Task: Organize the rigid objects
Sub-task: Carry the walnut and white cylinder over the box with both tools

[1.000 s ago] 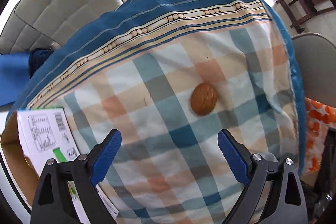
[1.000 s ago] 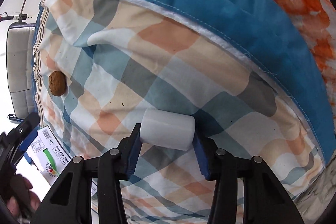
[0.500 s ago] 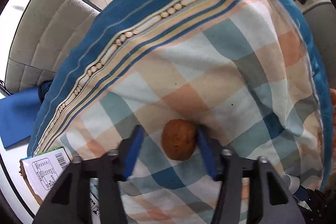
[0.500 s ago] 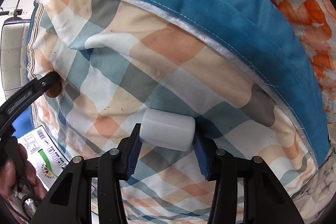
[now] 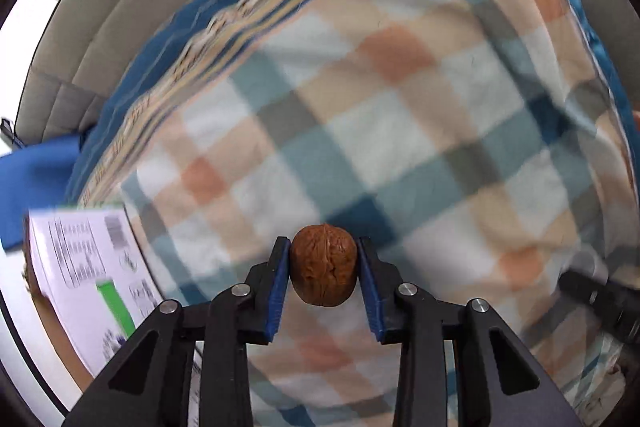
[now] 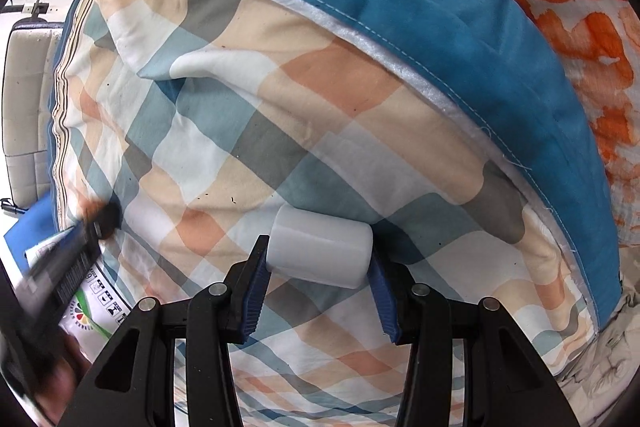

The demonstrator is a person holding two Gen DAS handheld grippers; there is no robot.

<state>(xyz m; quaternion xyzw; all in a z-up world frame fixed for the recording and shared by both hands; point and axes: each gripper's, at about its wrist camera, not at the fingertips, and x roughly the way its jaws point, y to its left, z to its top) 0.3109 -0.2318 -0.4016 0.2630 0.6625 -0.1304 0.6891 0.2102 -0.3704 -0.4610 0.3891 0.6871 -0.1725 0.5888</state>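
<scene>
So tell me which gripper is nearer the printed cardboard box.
Left. The left gripper, shut on the walnut, is beside the cardboard box. The right gripper, holding the white cylinder, sits farther off across the checked quilt.

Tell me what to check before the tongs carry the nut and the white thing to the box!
1. Walnut pinched between the left tongs: ok.
2. White cylinder pinched between the right tongs: ok.
3. Walnut lifted off the checked blanket: cannot tell.
4. Cylinder off the blanket: cannot tell.
5. Cardboard box within view on the left: ok.
6. Box open to take them: cannot tell.
</scene>
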